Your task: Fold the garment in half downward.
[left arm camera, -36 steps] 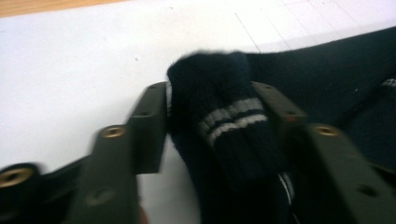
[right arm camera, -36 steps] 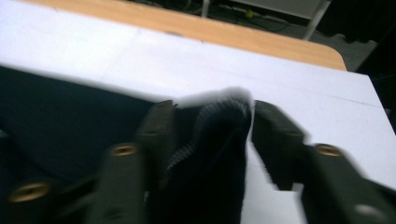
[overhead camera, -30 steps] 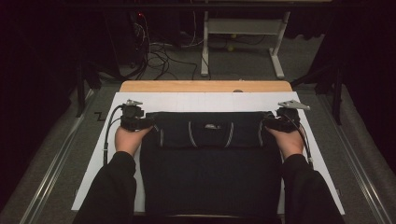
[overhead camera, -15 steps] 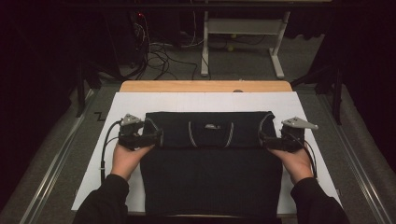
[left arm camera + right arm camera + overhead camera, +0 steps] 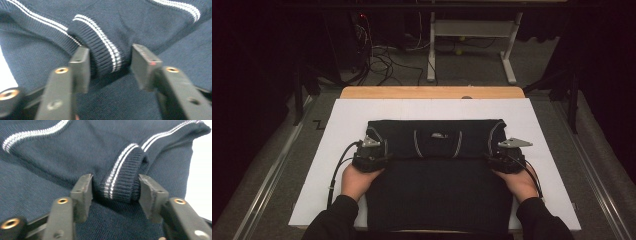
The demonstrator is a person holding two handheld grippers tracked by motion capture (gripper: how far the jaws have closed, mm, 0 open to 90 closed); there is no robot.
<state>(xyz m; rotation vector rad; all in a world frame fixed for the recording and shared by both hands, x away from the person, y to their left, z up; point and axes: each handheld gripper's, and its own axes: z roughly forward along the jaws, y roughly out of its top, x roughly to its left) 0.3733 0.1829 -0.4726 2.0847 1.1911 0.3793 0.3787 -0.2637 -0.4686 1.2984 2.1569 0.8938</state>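
A dark navy sweater (image 5: 437, 200) with thin white stripes lies flat on a white board (image 5: 332, 130), its top part folded down towards me. My left gripper (image 5: 371, 156) sits at the left end of that fold and my right gripper (image 5: 505, 159) at the right end. In the left gripper view the left gripper (image 5: 110, 57) has a ribbed, striped cuff (image 5: 105, 53) between its jaws. In the right gripper view the right gripper (image 5: 115, 185) holds a matching cuff (image 5: 122, 181), which fills the gap between its jaws.
The white board rests on a wooden table (image 5: 432, 92) whose far edge shows beyond it. Past the table the floor carries loose cables (image 5: 382, 55) and a white table frame (image 5: 472, 30). Metal rails (image 5: 272, 175) run along both sides.
Both grippers have moved towards me, from the sweater's top corners down to the ends of the fold. The hands drew back with them.
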